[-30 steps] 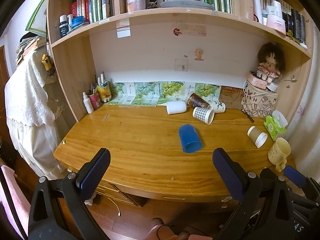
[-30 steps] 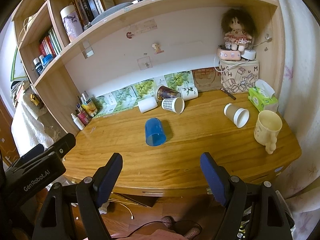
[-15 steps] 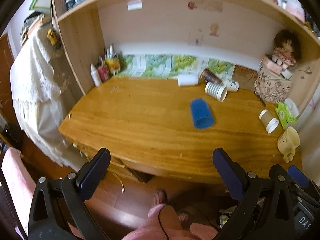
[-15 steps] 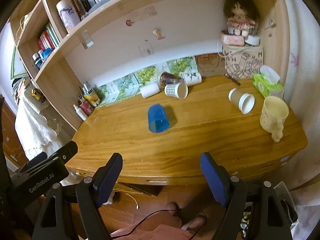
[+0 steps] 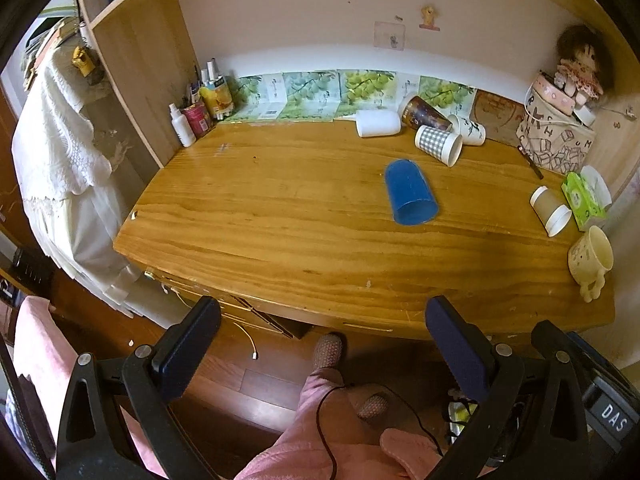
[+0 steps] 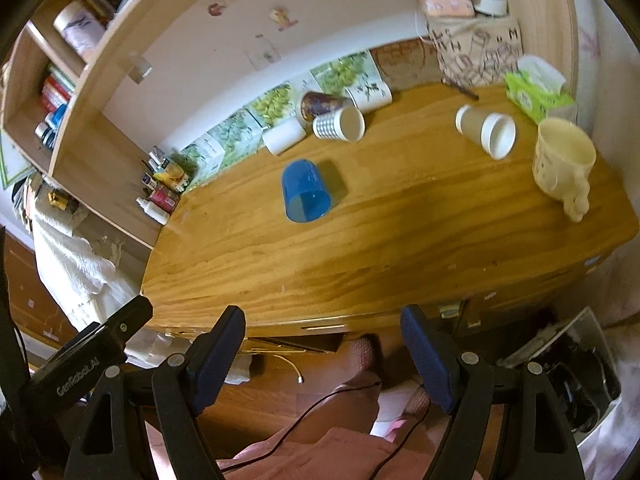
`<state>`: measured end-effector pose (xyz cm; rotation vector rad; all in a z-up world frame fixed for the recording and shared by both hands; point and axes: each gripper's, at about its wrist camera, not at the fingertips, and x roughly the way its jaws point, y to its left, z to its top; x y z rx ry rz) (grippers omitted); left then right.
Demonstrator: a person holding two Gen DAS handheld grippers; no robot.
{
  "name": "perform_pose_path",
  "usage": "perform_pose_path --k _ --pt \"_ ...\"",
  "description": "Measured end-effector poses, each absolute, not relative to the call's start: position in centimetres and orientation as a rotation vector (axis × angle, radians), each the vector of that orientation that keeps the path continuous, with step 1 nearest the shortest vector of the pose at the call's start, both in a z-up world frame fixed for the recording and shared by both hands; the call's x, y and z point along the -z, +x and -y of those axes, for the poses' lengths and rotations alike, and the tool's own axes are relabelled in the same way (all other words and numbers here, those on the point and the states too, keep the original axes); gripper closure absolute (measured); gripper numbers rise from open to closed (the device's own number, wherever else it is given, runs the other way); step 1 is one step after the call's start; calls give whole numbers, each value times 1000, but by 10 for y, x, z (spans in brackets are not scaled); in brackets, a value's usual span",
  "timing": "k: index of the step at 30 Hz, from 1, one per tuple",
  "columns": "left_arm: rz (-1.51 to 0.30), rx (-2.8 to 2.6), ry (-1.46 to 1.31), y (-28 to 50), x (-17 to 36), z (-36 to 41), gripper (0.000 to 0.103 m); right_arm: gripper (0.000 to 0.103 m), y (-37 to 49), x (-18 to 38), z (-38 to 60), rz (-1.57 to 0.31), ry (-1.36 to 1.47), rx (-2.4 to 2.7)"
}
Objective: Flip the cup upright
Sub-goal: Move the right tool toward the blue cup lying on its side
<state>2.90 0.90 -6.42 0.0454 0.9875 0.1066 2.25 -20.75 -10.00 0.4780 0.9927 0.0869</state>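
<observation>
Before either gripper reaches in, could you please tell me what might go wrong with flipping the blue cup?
The blue cup lies on its side on the smooth desk, so a nudge may roll it away. Fallen paper cups, such as the checked cup, lie close behind and could get knocked. Both grippers, left and right, hang short of the desk's front edge, jaws open.

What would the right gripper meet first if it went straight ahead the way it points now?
Probably the bare wooden desk near its front edge. The right gripper, open and empty, hangs off the desk; the blue cup lies farther in, slightly left. Depth is unclear.
</observation>
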Motion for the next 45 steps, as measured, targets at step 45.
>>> perform_pose_path --k 45 --pt "-754 814 1101 187 133 20 1 22 154 184 206 -1189 1035 230"
